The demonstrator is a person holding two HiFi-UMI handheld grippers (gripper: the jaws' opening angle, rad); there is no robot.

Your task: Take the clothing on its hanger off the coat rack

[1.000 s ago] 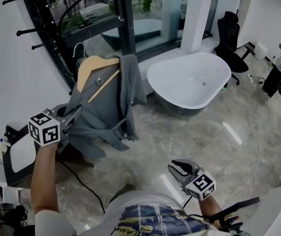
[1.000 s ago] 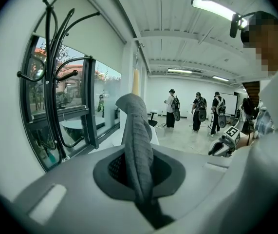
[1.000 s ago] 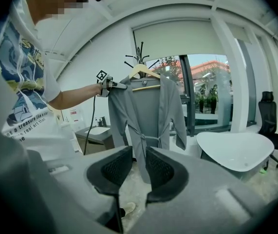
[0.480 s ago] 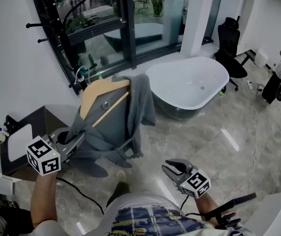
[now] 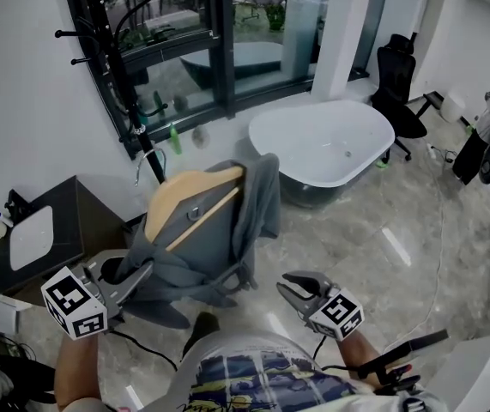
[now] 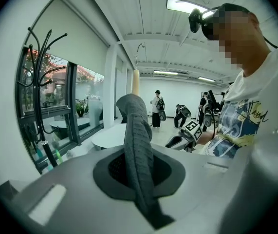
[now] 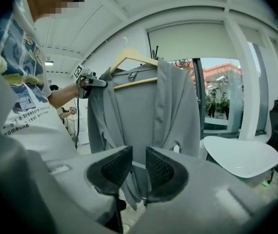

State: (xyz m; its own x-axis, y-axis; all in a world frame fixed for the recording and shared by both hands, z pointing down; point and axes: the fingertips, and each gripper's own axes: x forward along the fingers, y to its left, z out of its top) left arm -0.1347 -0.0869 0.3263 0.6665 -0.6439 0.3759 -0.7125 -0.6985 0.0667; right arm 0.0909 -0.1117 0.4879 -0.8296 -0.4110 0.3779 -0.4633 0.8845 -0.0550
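Note:
A grey garment hangs on a wooden hanger, held up in the air apart from the black coat rack at the window. My left gripper is shut on the garment's left shoulder; in the left gripper view a fold of the grey cloth runs up between the pads. My right gripper is low at the person's waist, open and with nothing in it. From the right gripper view the garment and hanger hang some way ahead, with the left gripper at the shoulder.
A white oval tub stands right of the garment by the window. A black office chair is at the far right. A dark cabinet sits at the left wall, with a cable on the stone floor beside it.
The hanger and garment have come away from the coat rack toward the person, carried by the left gripper. The right gripper has stayed low by the waist.

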